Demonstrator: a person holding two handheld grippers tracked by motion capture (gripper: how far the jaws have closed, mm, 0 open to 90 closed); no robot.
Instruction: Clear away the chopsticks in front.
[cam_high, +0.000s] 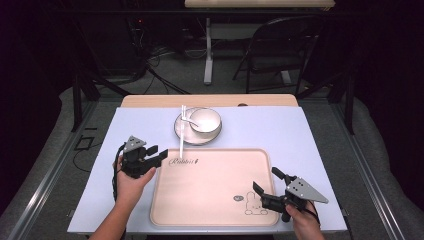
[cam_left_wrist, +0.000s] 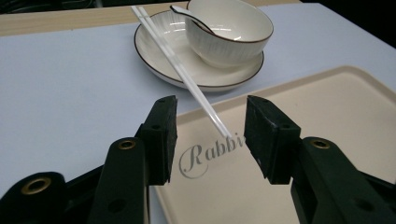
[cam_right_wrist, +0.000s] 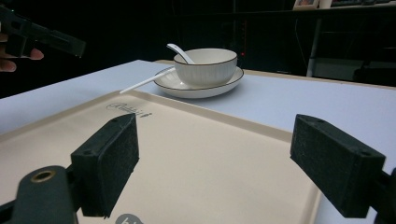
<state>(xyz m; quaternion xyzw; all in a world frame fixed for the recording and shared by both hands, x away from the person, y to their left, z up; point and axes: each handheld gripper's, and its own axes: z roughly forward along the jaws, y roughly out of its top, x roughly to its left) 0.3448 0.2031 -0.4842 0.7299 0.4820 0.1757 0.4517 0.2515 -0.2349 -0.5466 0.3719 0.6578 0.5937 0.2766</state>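
A white bowl (cam_high: 205, 119) stands on a white plate (cam_high: 197, 141) at the far middle of the table, with a white spoon (cam_high: 189, 120) leaning in it. A pair of white chopsticks (cam_high: 182, 131) lies across the plate's left rim, its near tips reaching over the far left corner of a beige tray (cam_high: 210, 190). My left gripper (cam_high: 159, 155) hovers at that corner, open. In the left gripper view the chopsticks' tips (cam_left_wrist: 219, 123) lie between the jaws of my left gripper (cam_left_wrist: 210, 116), untouched. My right gripper (cam_high: 265, 179) is wide open and holds nothing above the tray's near right part.
The tray, printed with "Rabbit" (cam_left_wrist: 205, 156) and a small rabbit drawing (cam_high: 255, 205), lies on a pale blue mat (cam_high: 280, 130) covering the table. A folding chair (cam_high: 280, 45) and a table leg (cam_high: 208, 50) stand beyond the far edge.
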